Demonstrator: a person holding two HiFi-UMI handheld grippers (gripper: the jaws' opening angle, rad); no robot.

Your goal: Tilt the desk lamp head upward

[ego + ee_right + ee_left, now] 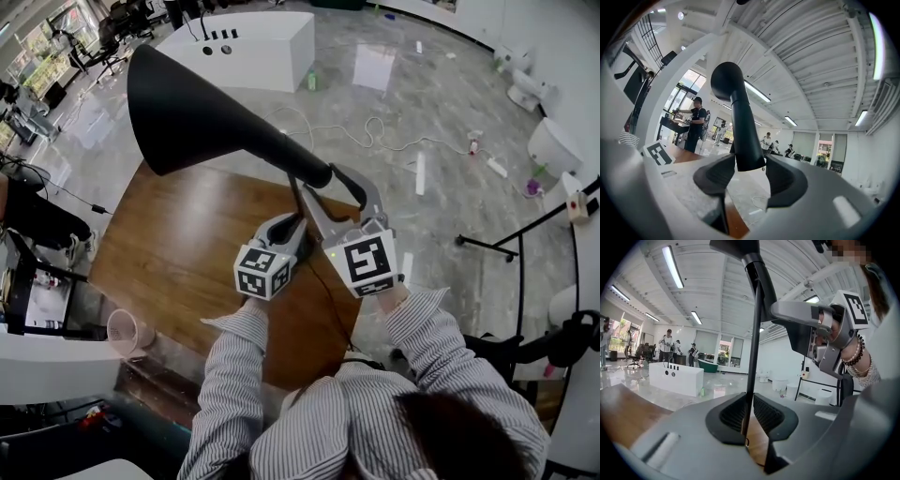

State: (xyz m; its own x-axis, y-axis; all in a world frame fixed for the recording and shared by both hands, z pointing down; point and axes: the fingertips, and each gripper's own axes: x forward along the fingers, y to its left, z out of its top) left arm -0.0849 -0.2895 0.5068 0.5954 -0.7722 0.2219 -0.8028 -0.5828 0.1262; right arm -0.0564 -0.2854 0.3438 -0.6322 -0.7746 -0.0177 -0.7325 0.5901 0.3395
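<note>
The desk lamp's black cone head (187, 112) hangs over the round wooden table (178, 244), its wide mouth toward the upper left. Its narrow neck (745, 145) sits between my right gripper's (323, 183) pads, which press on both of its sides. Below the neck a thin black stem (298, 202) runs down, and my left gripper (296, 221) is shut on it. In the left gripper view the stem (752, 357) rises straight up out of the left gripper (750, 420), with the right gripper (820, 329) above at the right. The lamp's base is hidden.
A pink bin (127, 330) stands by the table's near left edge. On the grey floor beyond lie white cables (375, 136); a white counter (248, 47) stands behind. A black stand (497, 246) and white seats (553, 145) are at the right.
</note>
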